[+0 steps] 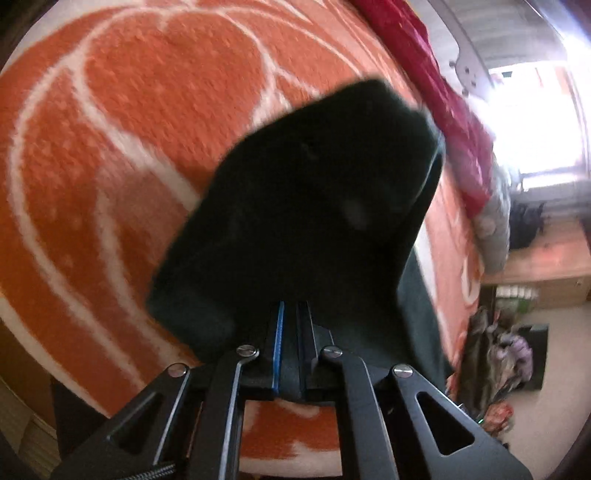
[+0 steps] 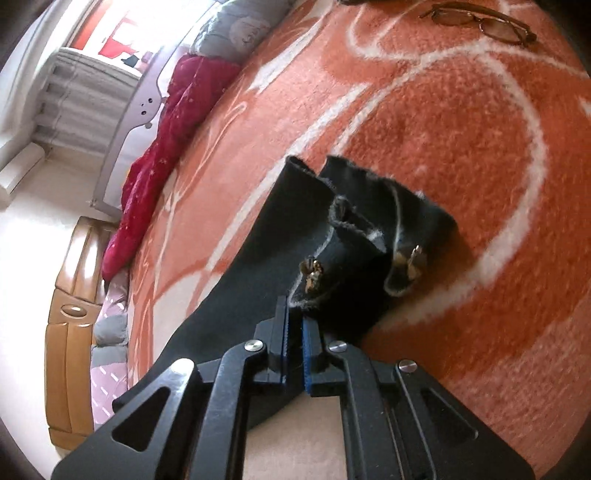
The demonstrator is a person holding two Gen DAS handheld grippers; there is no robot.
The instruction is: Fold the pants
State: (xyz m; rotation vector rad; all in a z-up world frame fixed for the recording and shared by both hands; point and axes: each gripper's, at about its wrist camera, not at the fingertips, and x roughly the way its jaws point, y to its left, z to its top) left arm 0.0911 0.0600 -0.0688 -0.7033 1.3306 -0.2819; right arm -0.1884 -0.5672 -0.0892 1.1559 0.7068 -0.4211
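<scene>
The black pants lie on an orange and white blanket on a bed. My left gripper is shut on the dark cloth, which spreads out ahead of the fingers and looks lifted off the blanket. In the right wrist view my right gripper is shut on the waist end of the pants, where the open fly and two metal fasteners show. The rest of the cloth runs back to the lower left.
A red garment and grey pillows lie along the bed's far edge. A pair of glasses lies on the blanket. A wooden headboard and a radiator are at the left. A cluttered floor is at the right.
</scene>
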